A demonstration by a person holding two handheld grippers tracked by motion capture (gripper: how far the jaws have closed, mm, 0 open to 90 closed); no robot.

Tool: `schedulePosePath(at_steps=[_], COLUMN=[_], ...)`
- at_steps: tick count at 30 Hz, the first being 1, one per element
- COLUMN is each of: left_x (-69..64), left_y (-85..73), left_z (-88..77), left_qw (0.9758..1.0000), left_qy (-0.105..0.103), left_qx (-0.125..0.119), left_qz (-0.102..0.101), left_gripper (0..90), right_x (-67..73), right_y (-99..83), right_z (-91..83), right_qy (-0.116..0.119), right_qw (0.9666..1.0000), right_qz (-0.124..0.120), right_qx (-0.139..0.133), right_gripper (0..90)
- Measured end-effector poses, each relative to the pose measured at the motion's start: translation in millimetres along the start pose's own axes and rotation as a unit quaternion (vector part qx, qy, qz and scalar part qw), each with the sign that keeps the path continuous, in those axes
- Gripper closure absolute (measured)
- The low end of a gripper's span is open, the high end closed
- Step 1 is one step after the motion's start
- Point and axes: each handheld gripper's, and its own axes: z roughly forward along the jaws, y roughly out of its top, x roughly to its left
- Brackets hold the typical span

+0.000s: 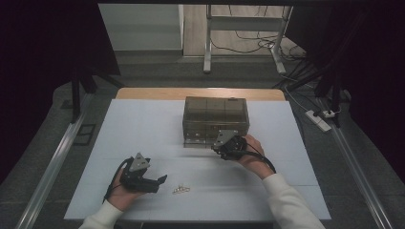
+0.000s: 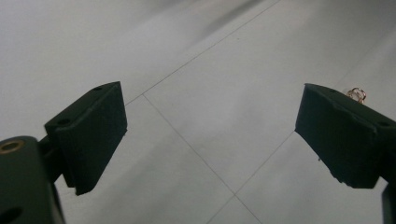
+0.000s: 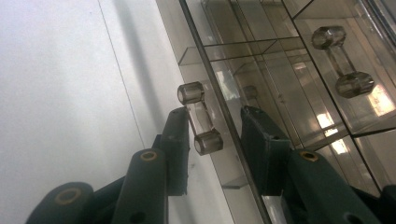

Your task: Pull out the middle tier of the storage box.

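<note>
Smoky translucent plastic drawer box point(image 1: 216, 119) sits at 12 o'clock on the white gridded table mat point(image 1: 143, 129), its front facing the person.

Right gripper point(image 1: 228, 145) is pressed up to the box's lower front. In the right gripper view its jaws stand partly apart around a clear dumbbell-shaped drawer handle point(image 3: 199, 119); one jaw is just beside the handle, the other beyond the drawer front's edge. Contact: cannot tell.

Left gripper point(image 1: 160, 180) lies low at 7 o'clock, jaws wide apart, nothing between them, pointing toward 3 o'clock.

Small cluster of gold-coloured metal rings point(image 1: 181, 190) lies on the mat just beyond the left jaw tips, near 6 o'clock.
</note>
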Motion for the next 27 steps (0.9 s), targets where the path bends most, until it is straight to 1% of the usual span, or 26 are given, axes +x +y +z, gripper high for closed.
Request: schedulePosePath(at_steps=[8, 24, 25, 27], left_x=[-0.2, -0.4, -0.5, -0.6], left_y=[0.0, -0.1, -0.1, -0.1], left_z=[0.0, 0.2, 0.3, 0.3], left_qw=[1.0000, 1.0000, 1.0000, 1.0000], left_qy=[0.000, 0.001, 0.000, 0.000], left_qx=[0.001, 0.001, 0.001, 0.001], left_qz=[0.001, 0.002, 0.003, 0.003], left_gripper=[8.9, 9.0, 8.9, 9.0], right_x=[2.0, 4.7, 4.2, 4.7], right_y=[0.5, -0.2, -0.2, -0.5], right_z=[-0.5, -0.7, -0.7, 0.5], right_qy=[0.002, 0.013, 0.015, 0.016], right_qw=[1.0000, 0.9999, 0.9999, 0.9998], right_qz=[0.000, 0.004, -0.001, -0.001], right_qx=[-0.002, 0.006, 0.009, 0.010], right_gripper=[62.9, 63.7, 63.8, 64.0])
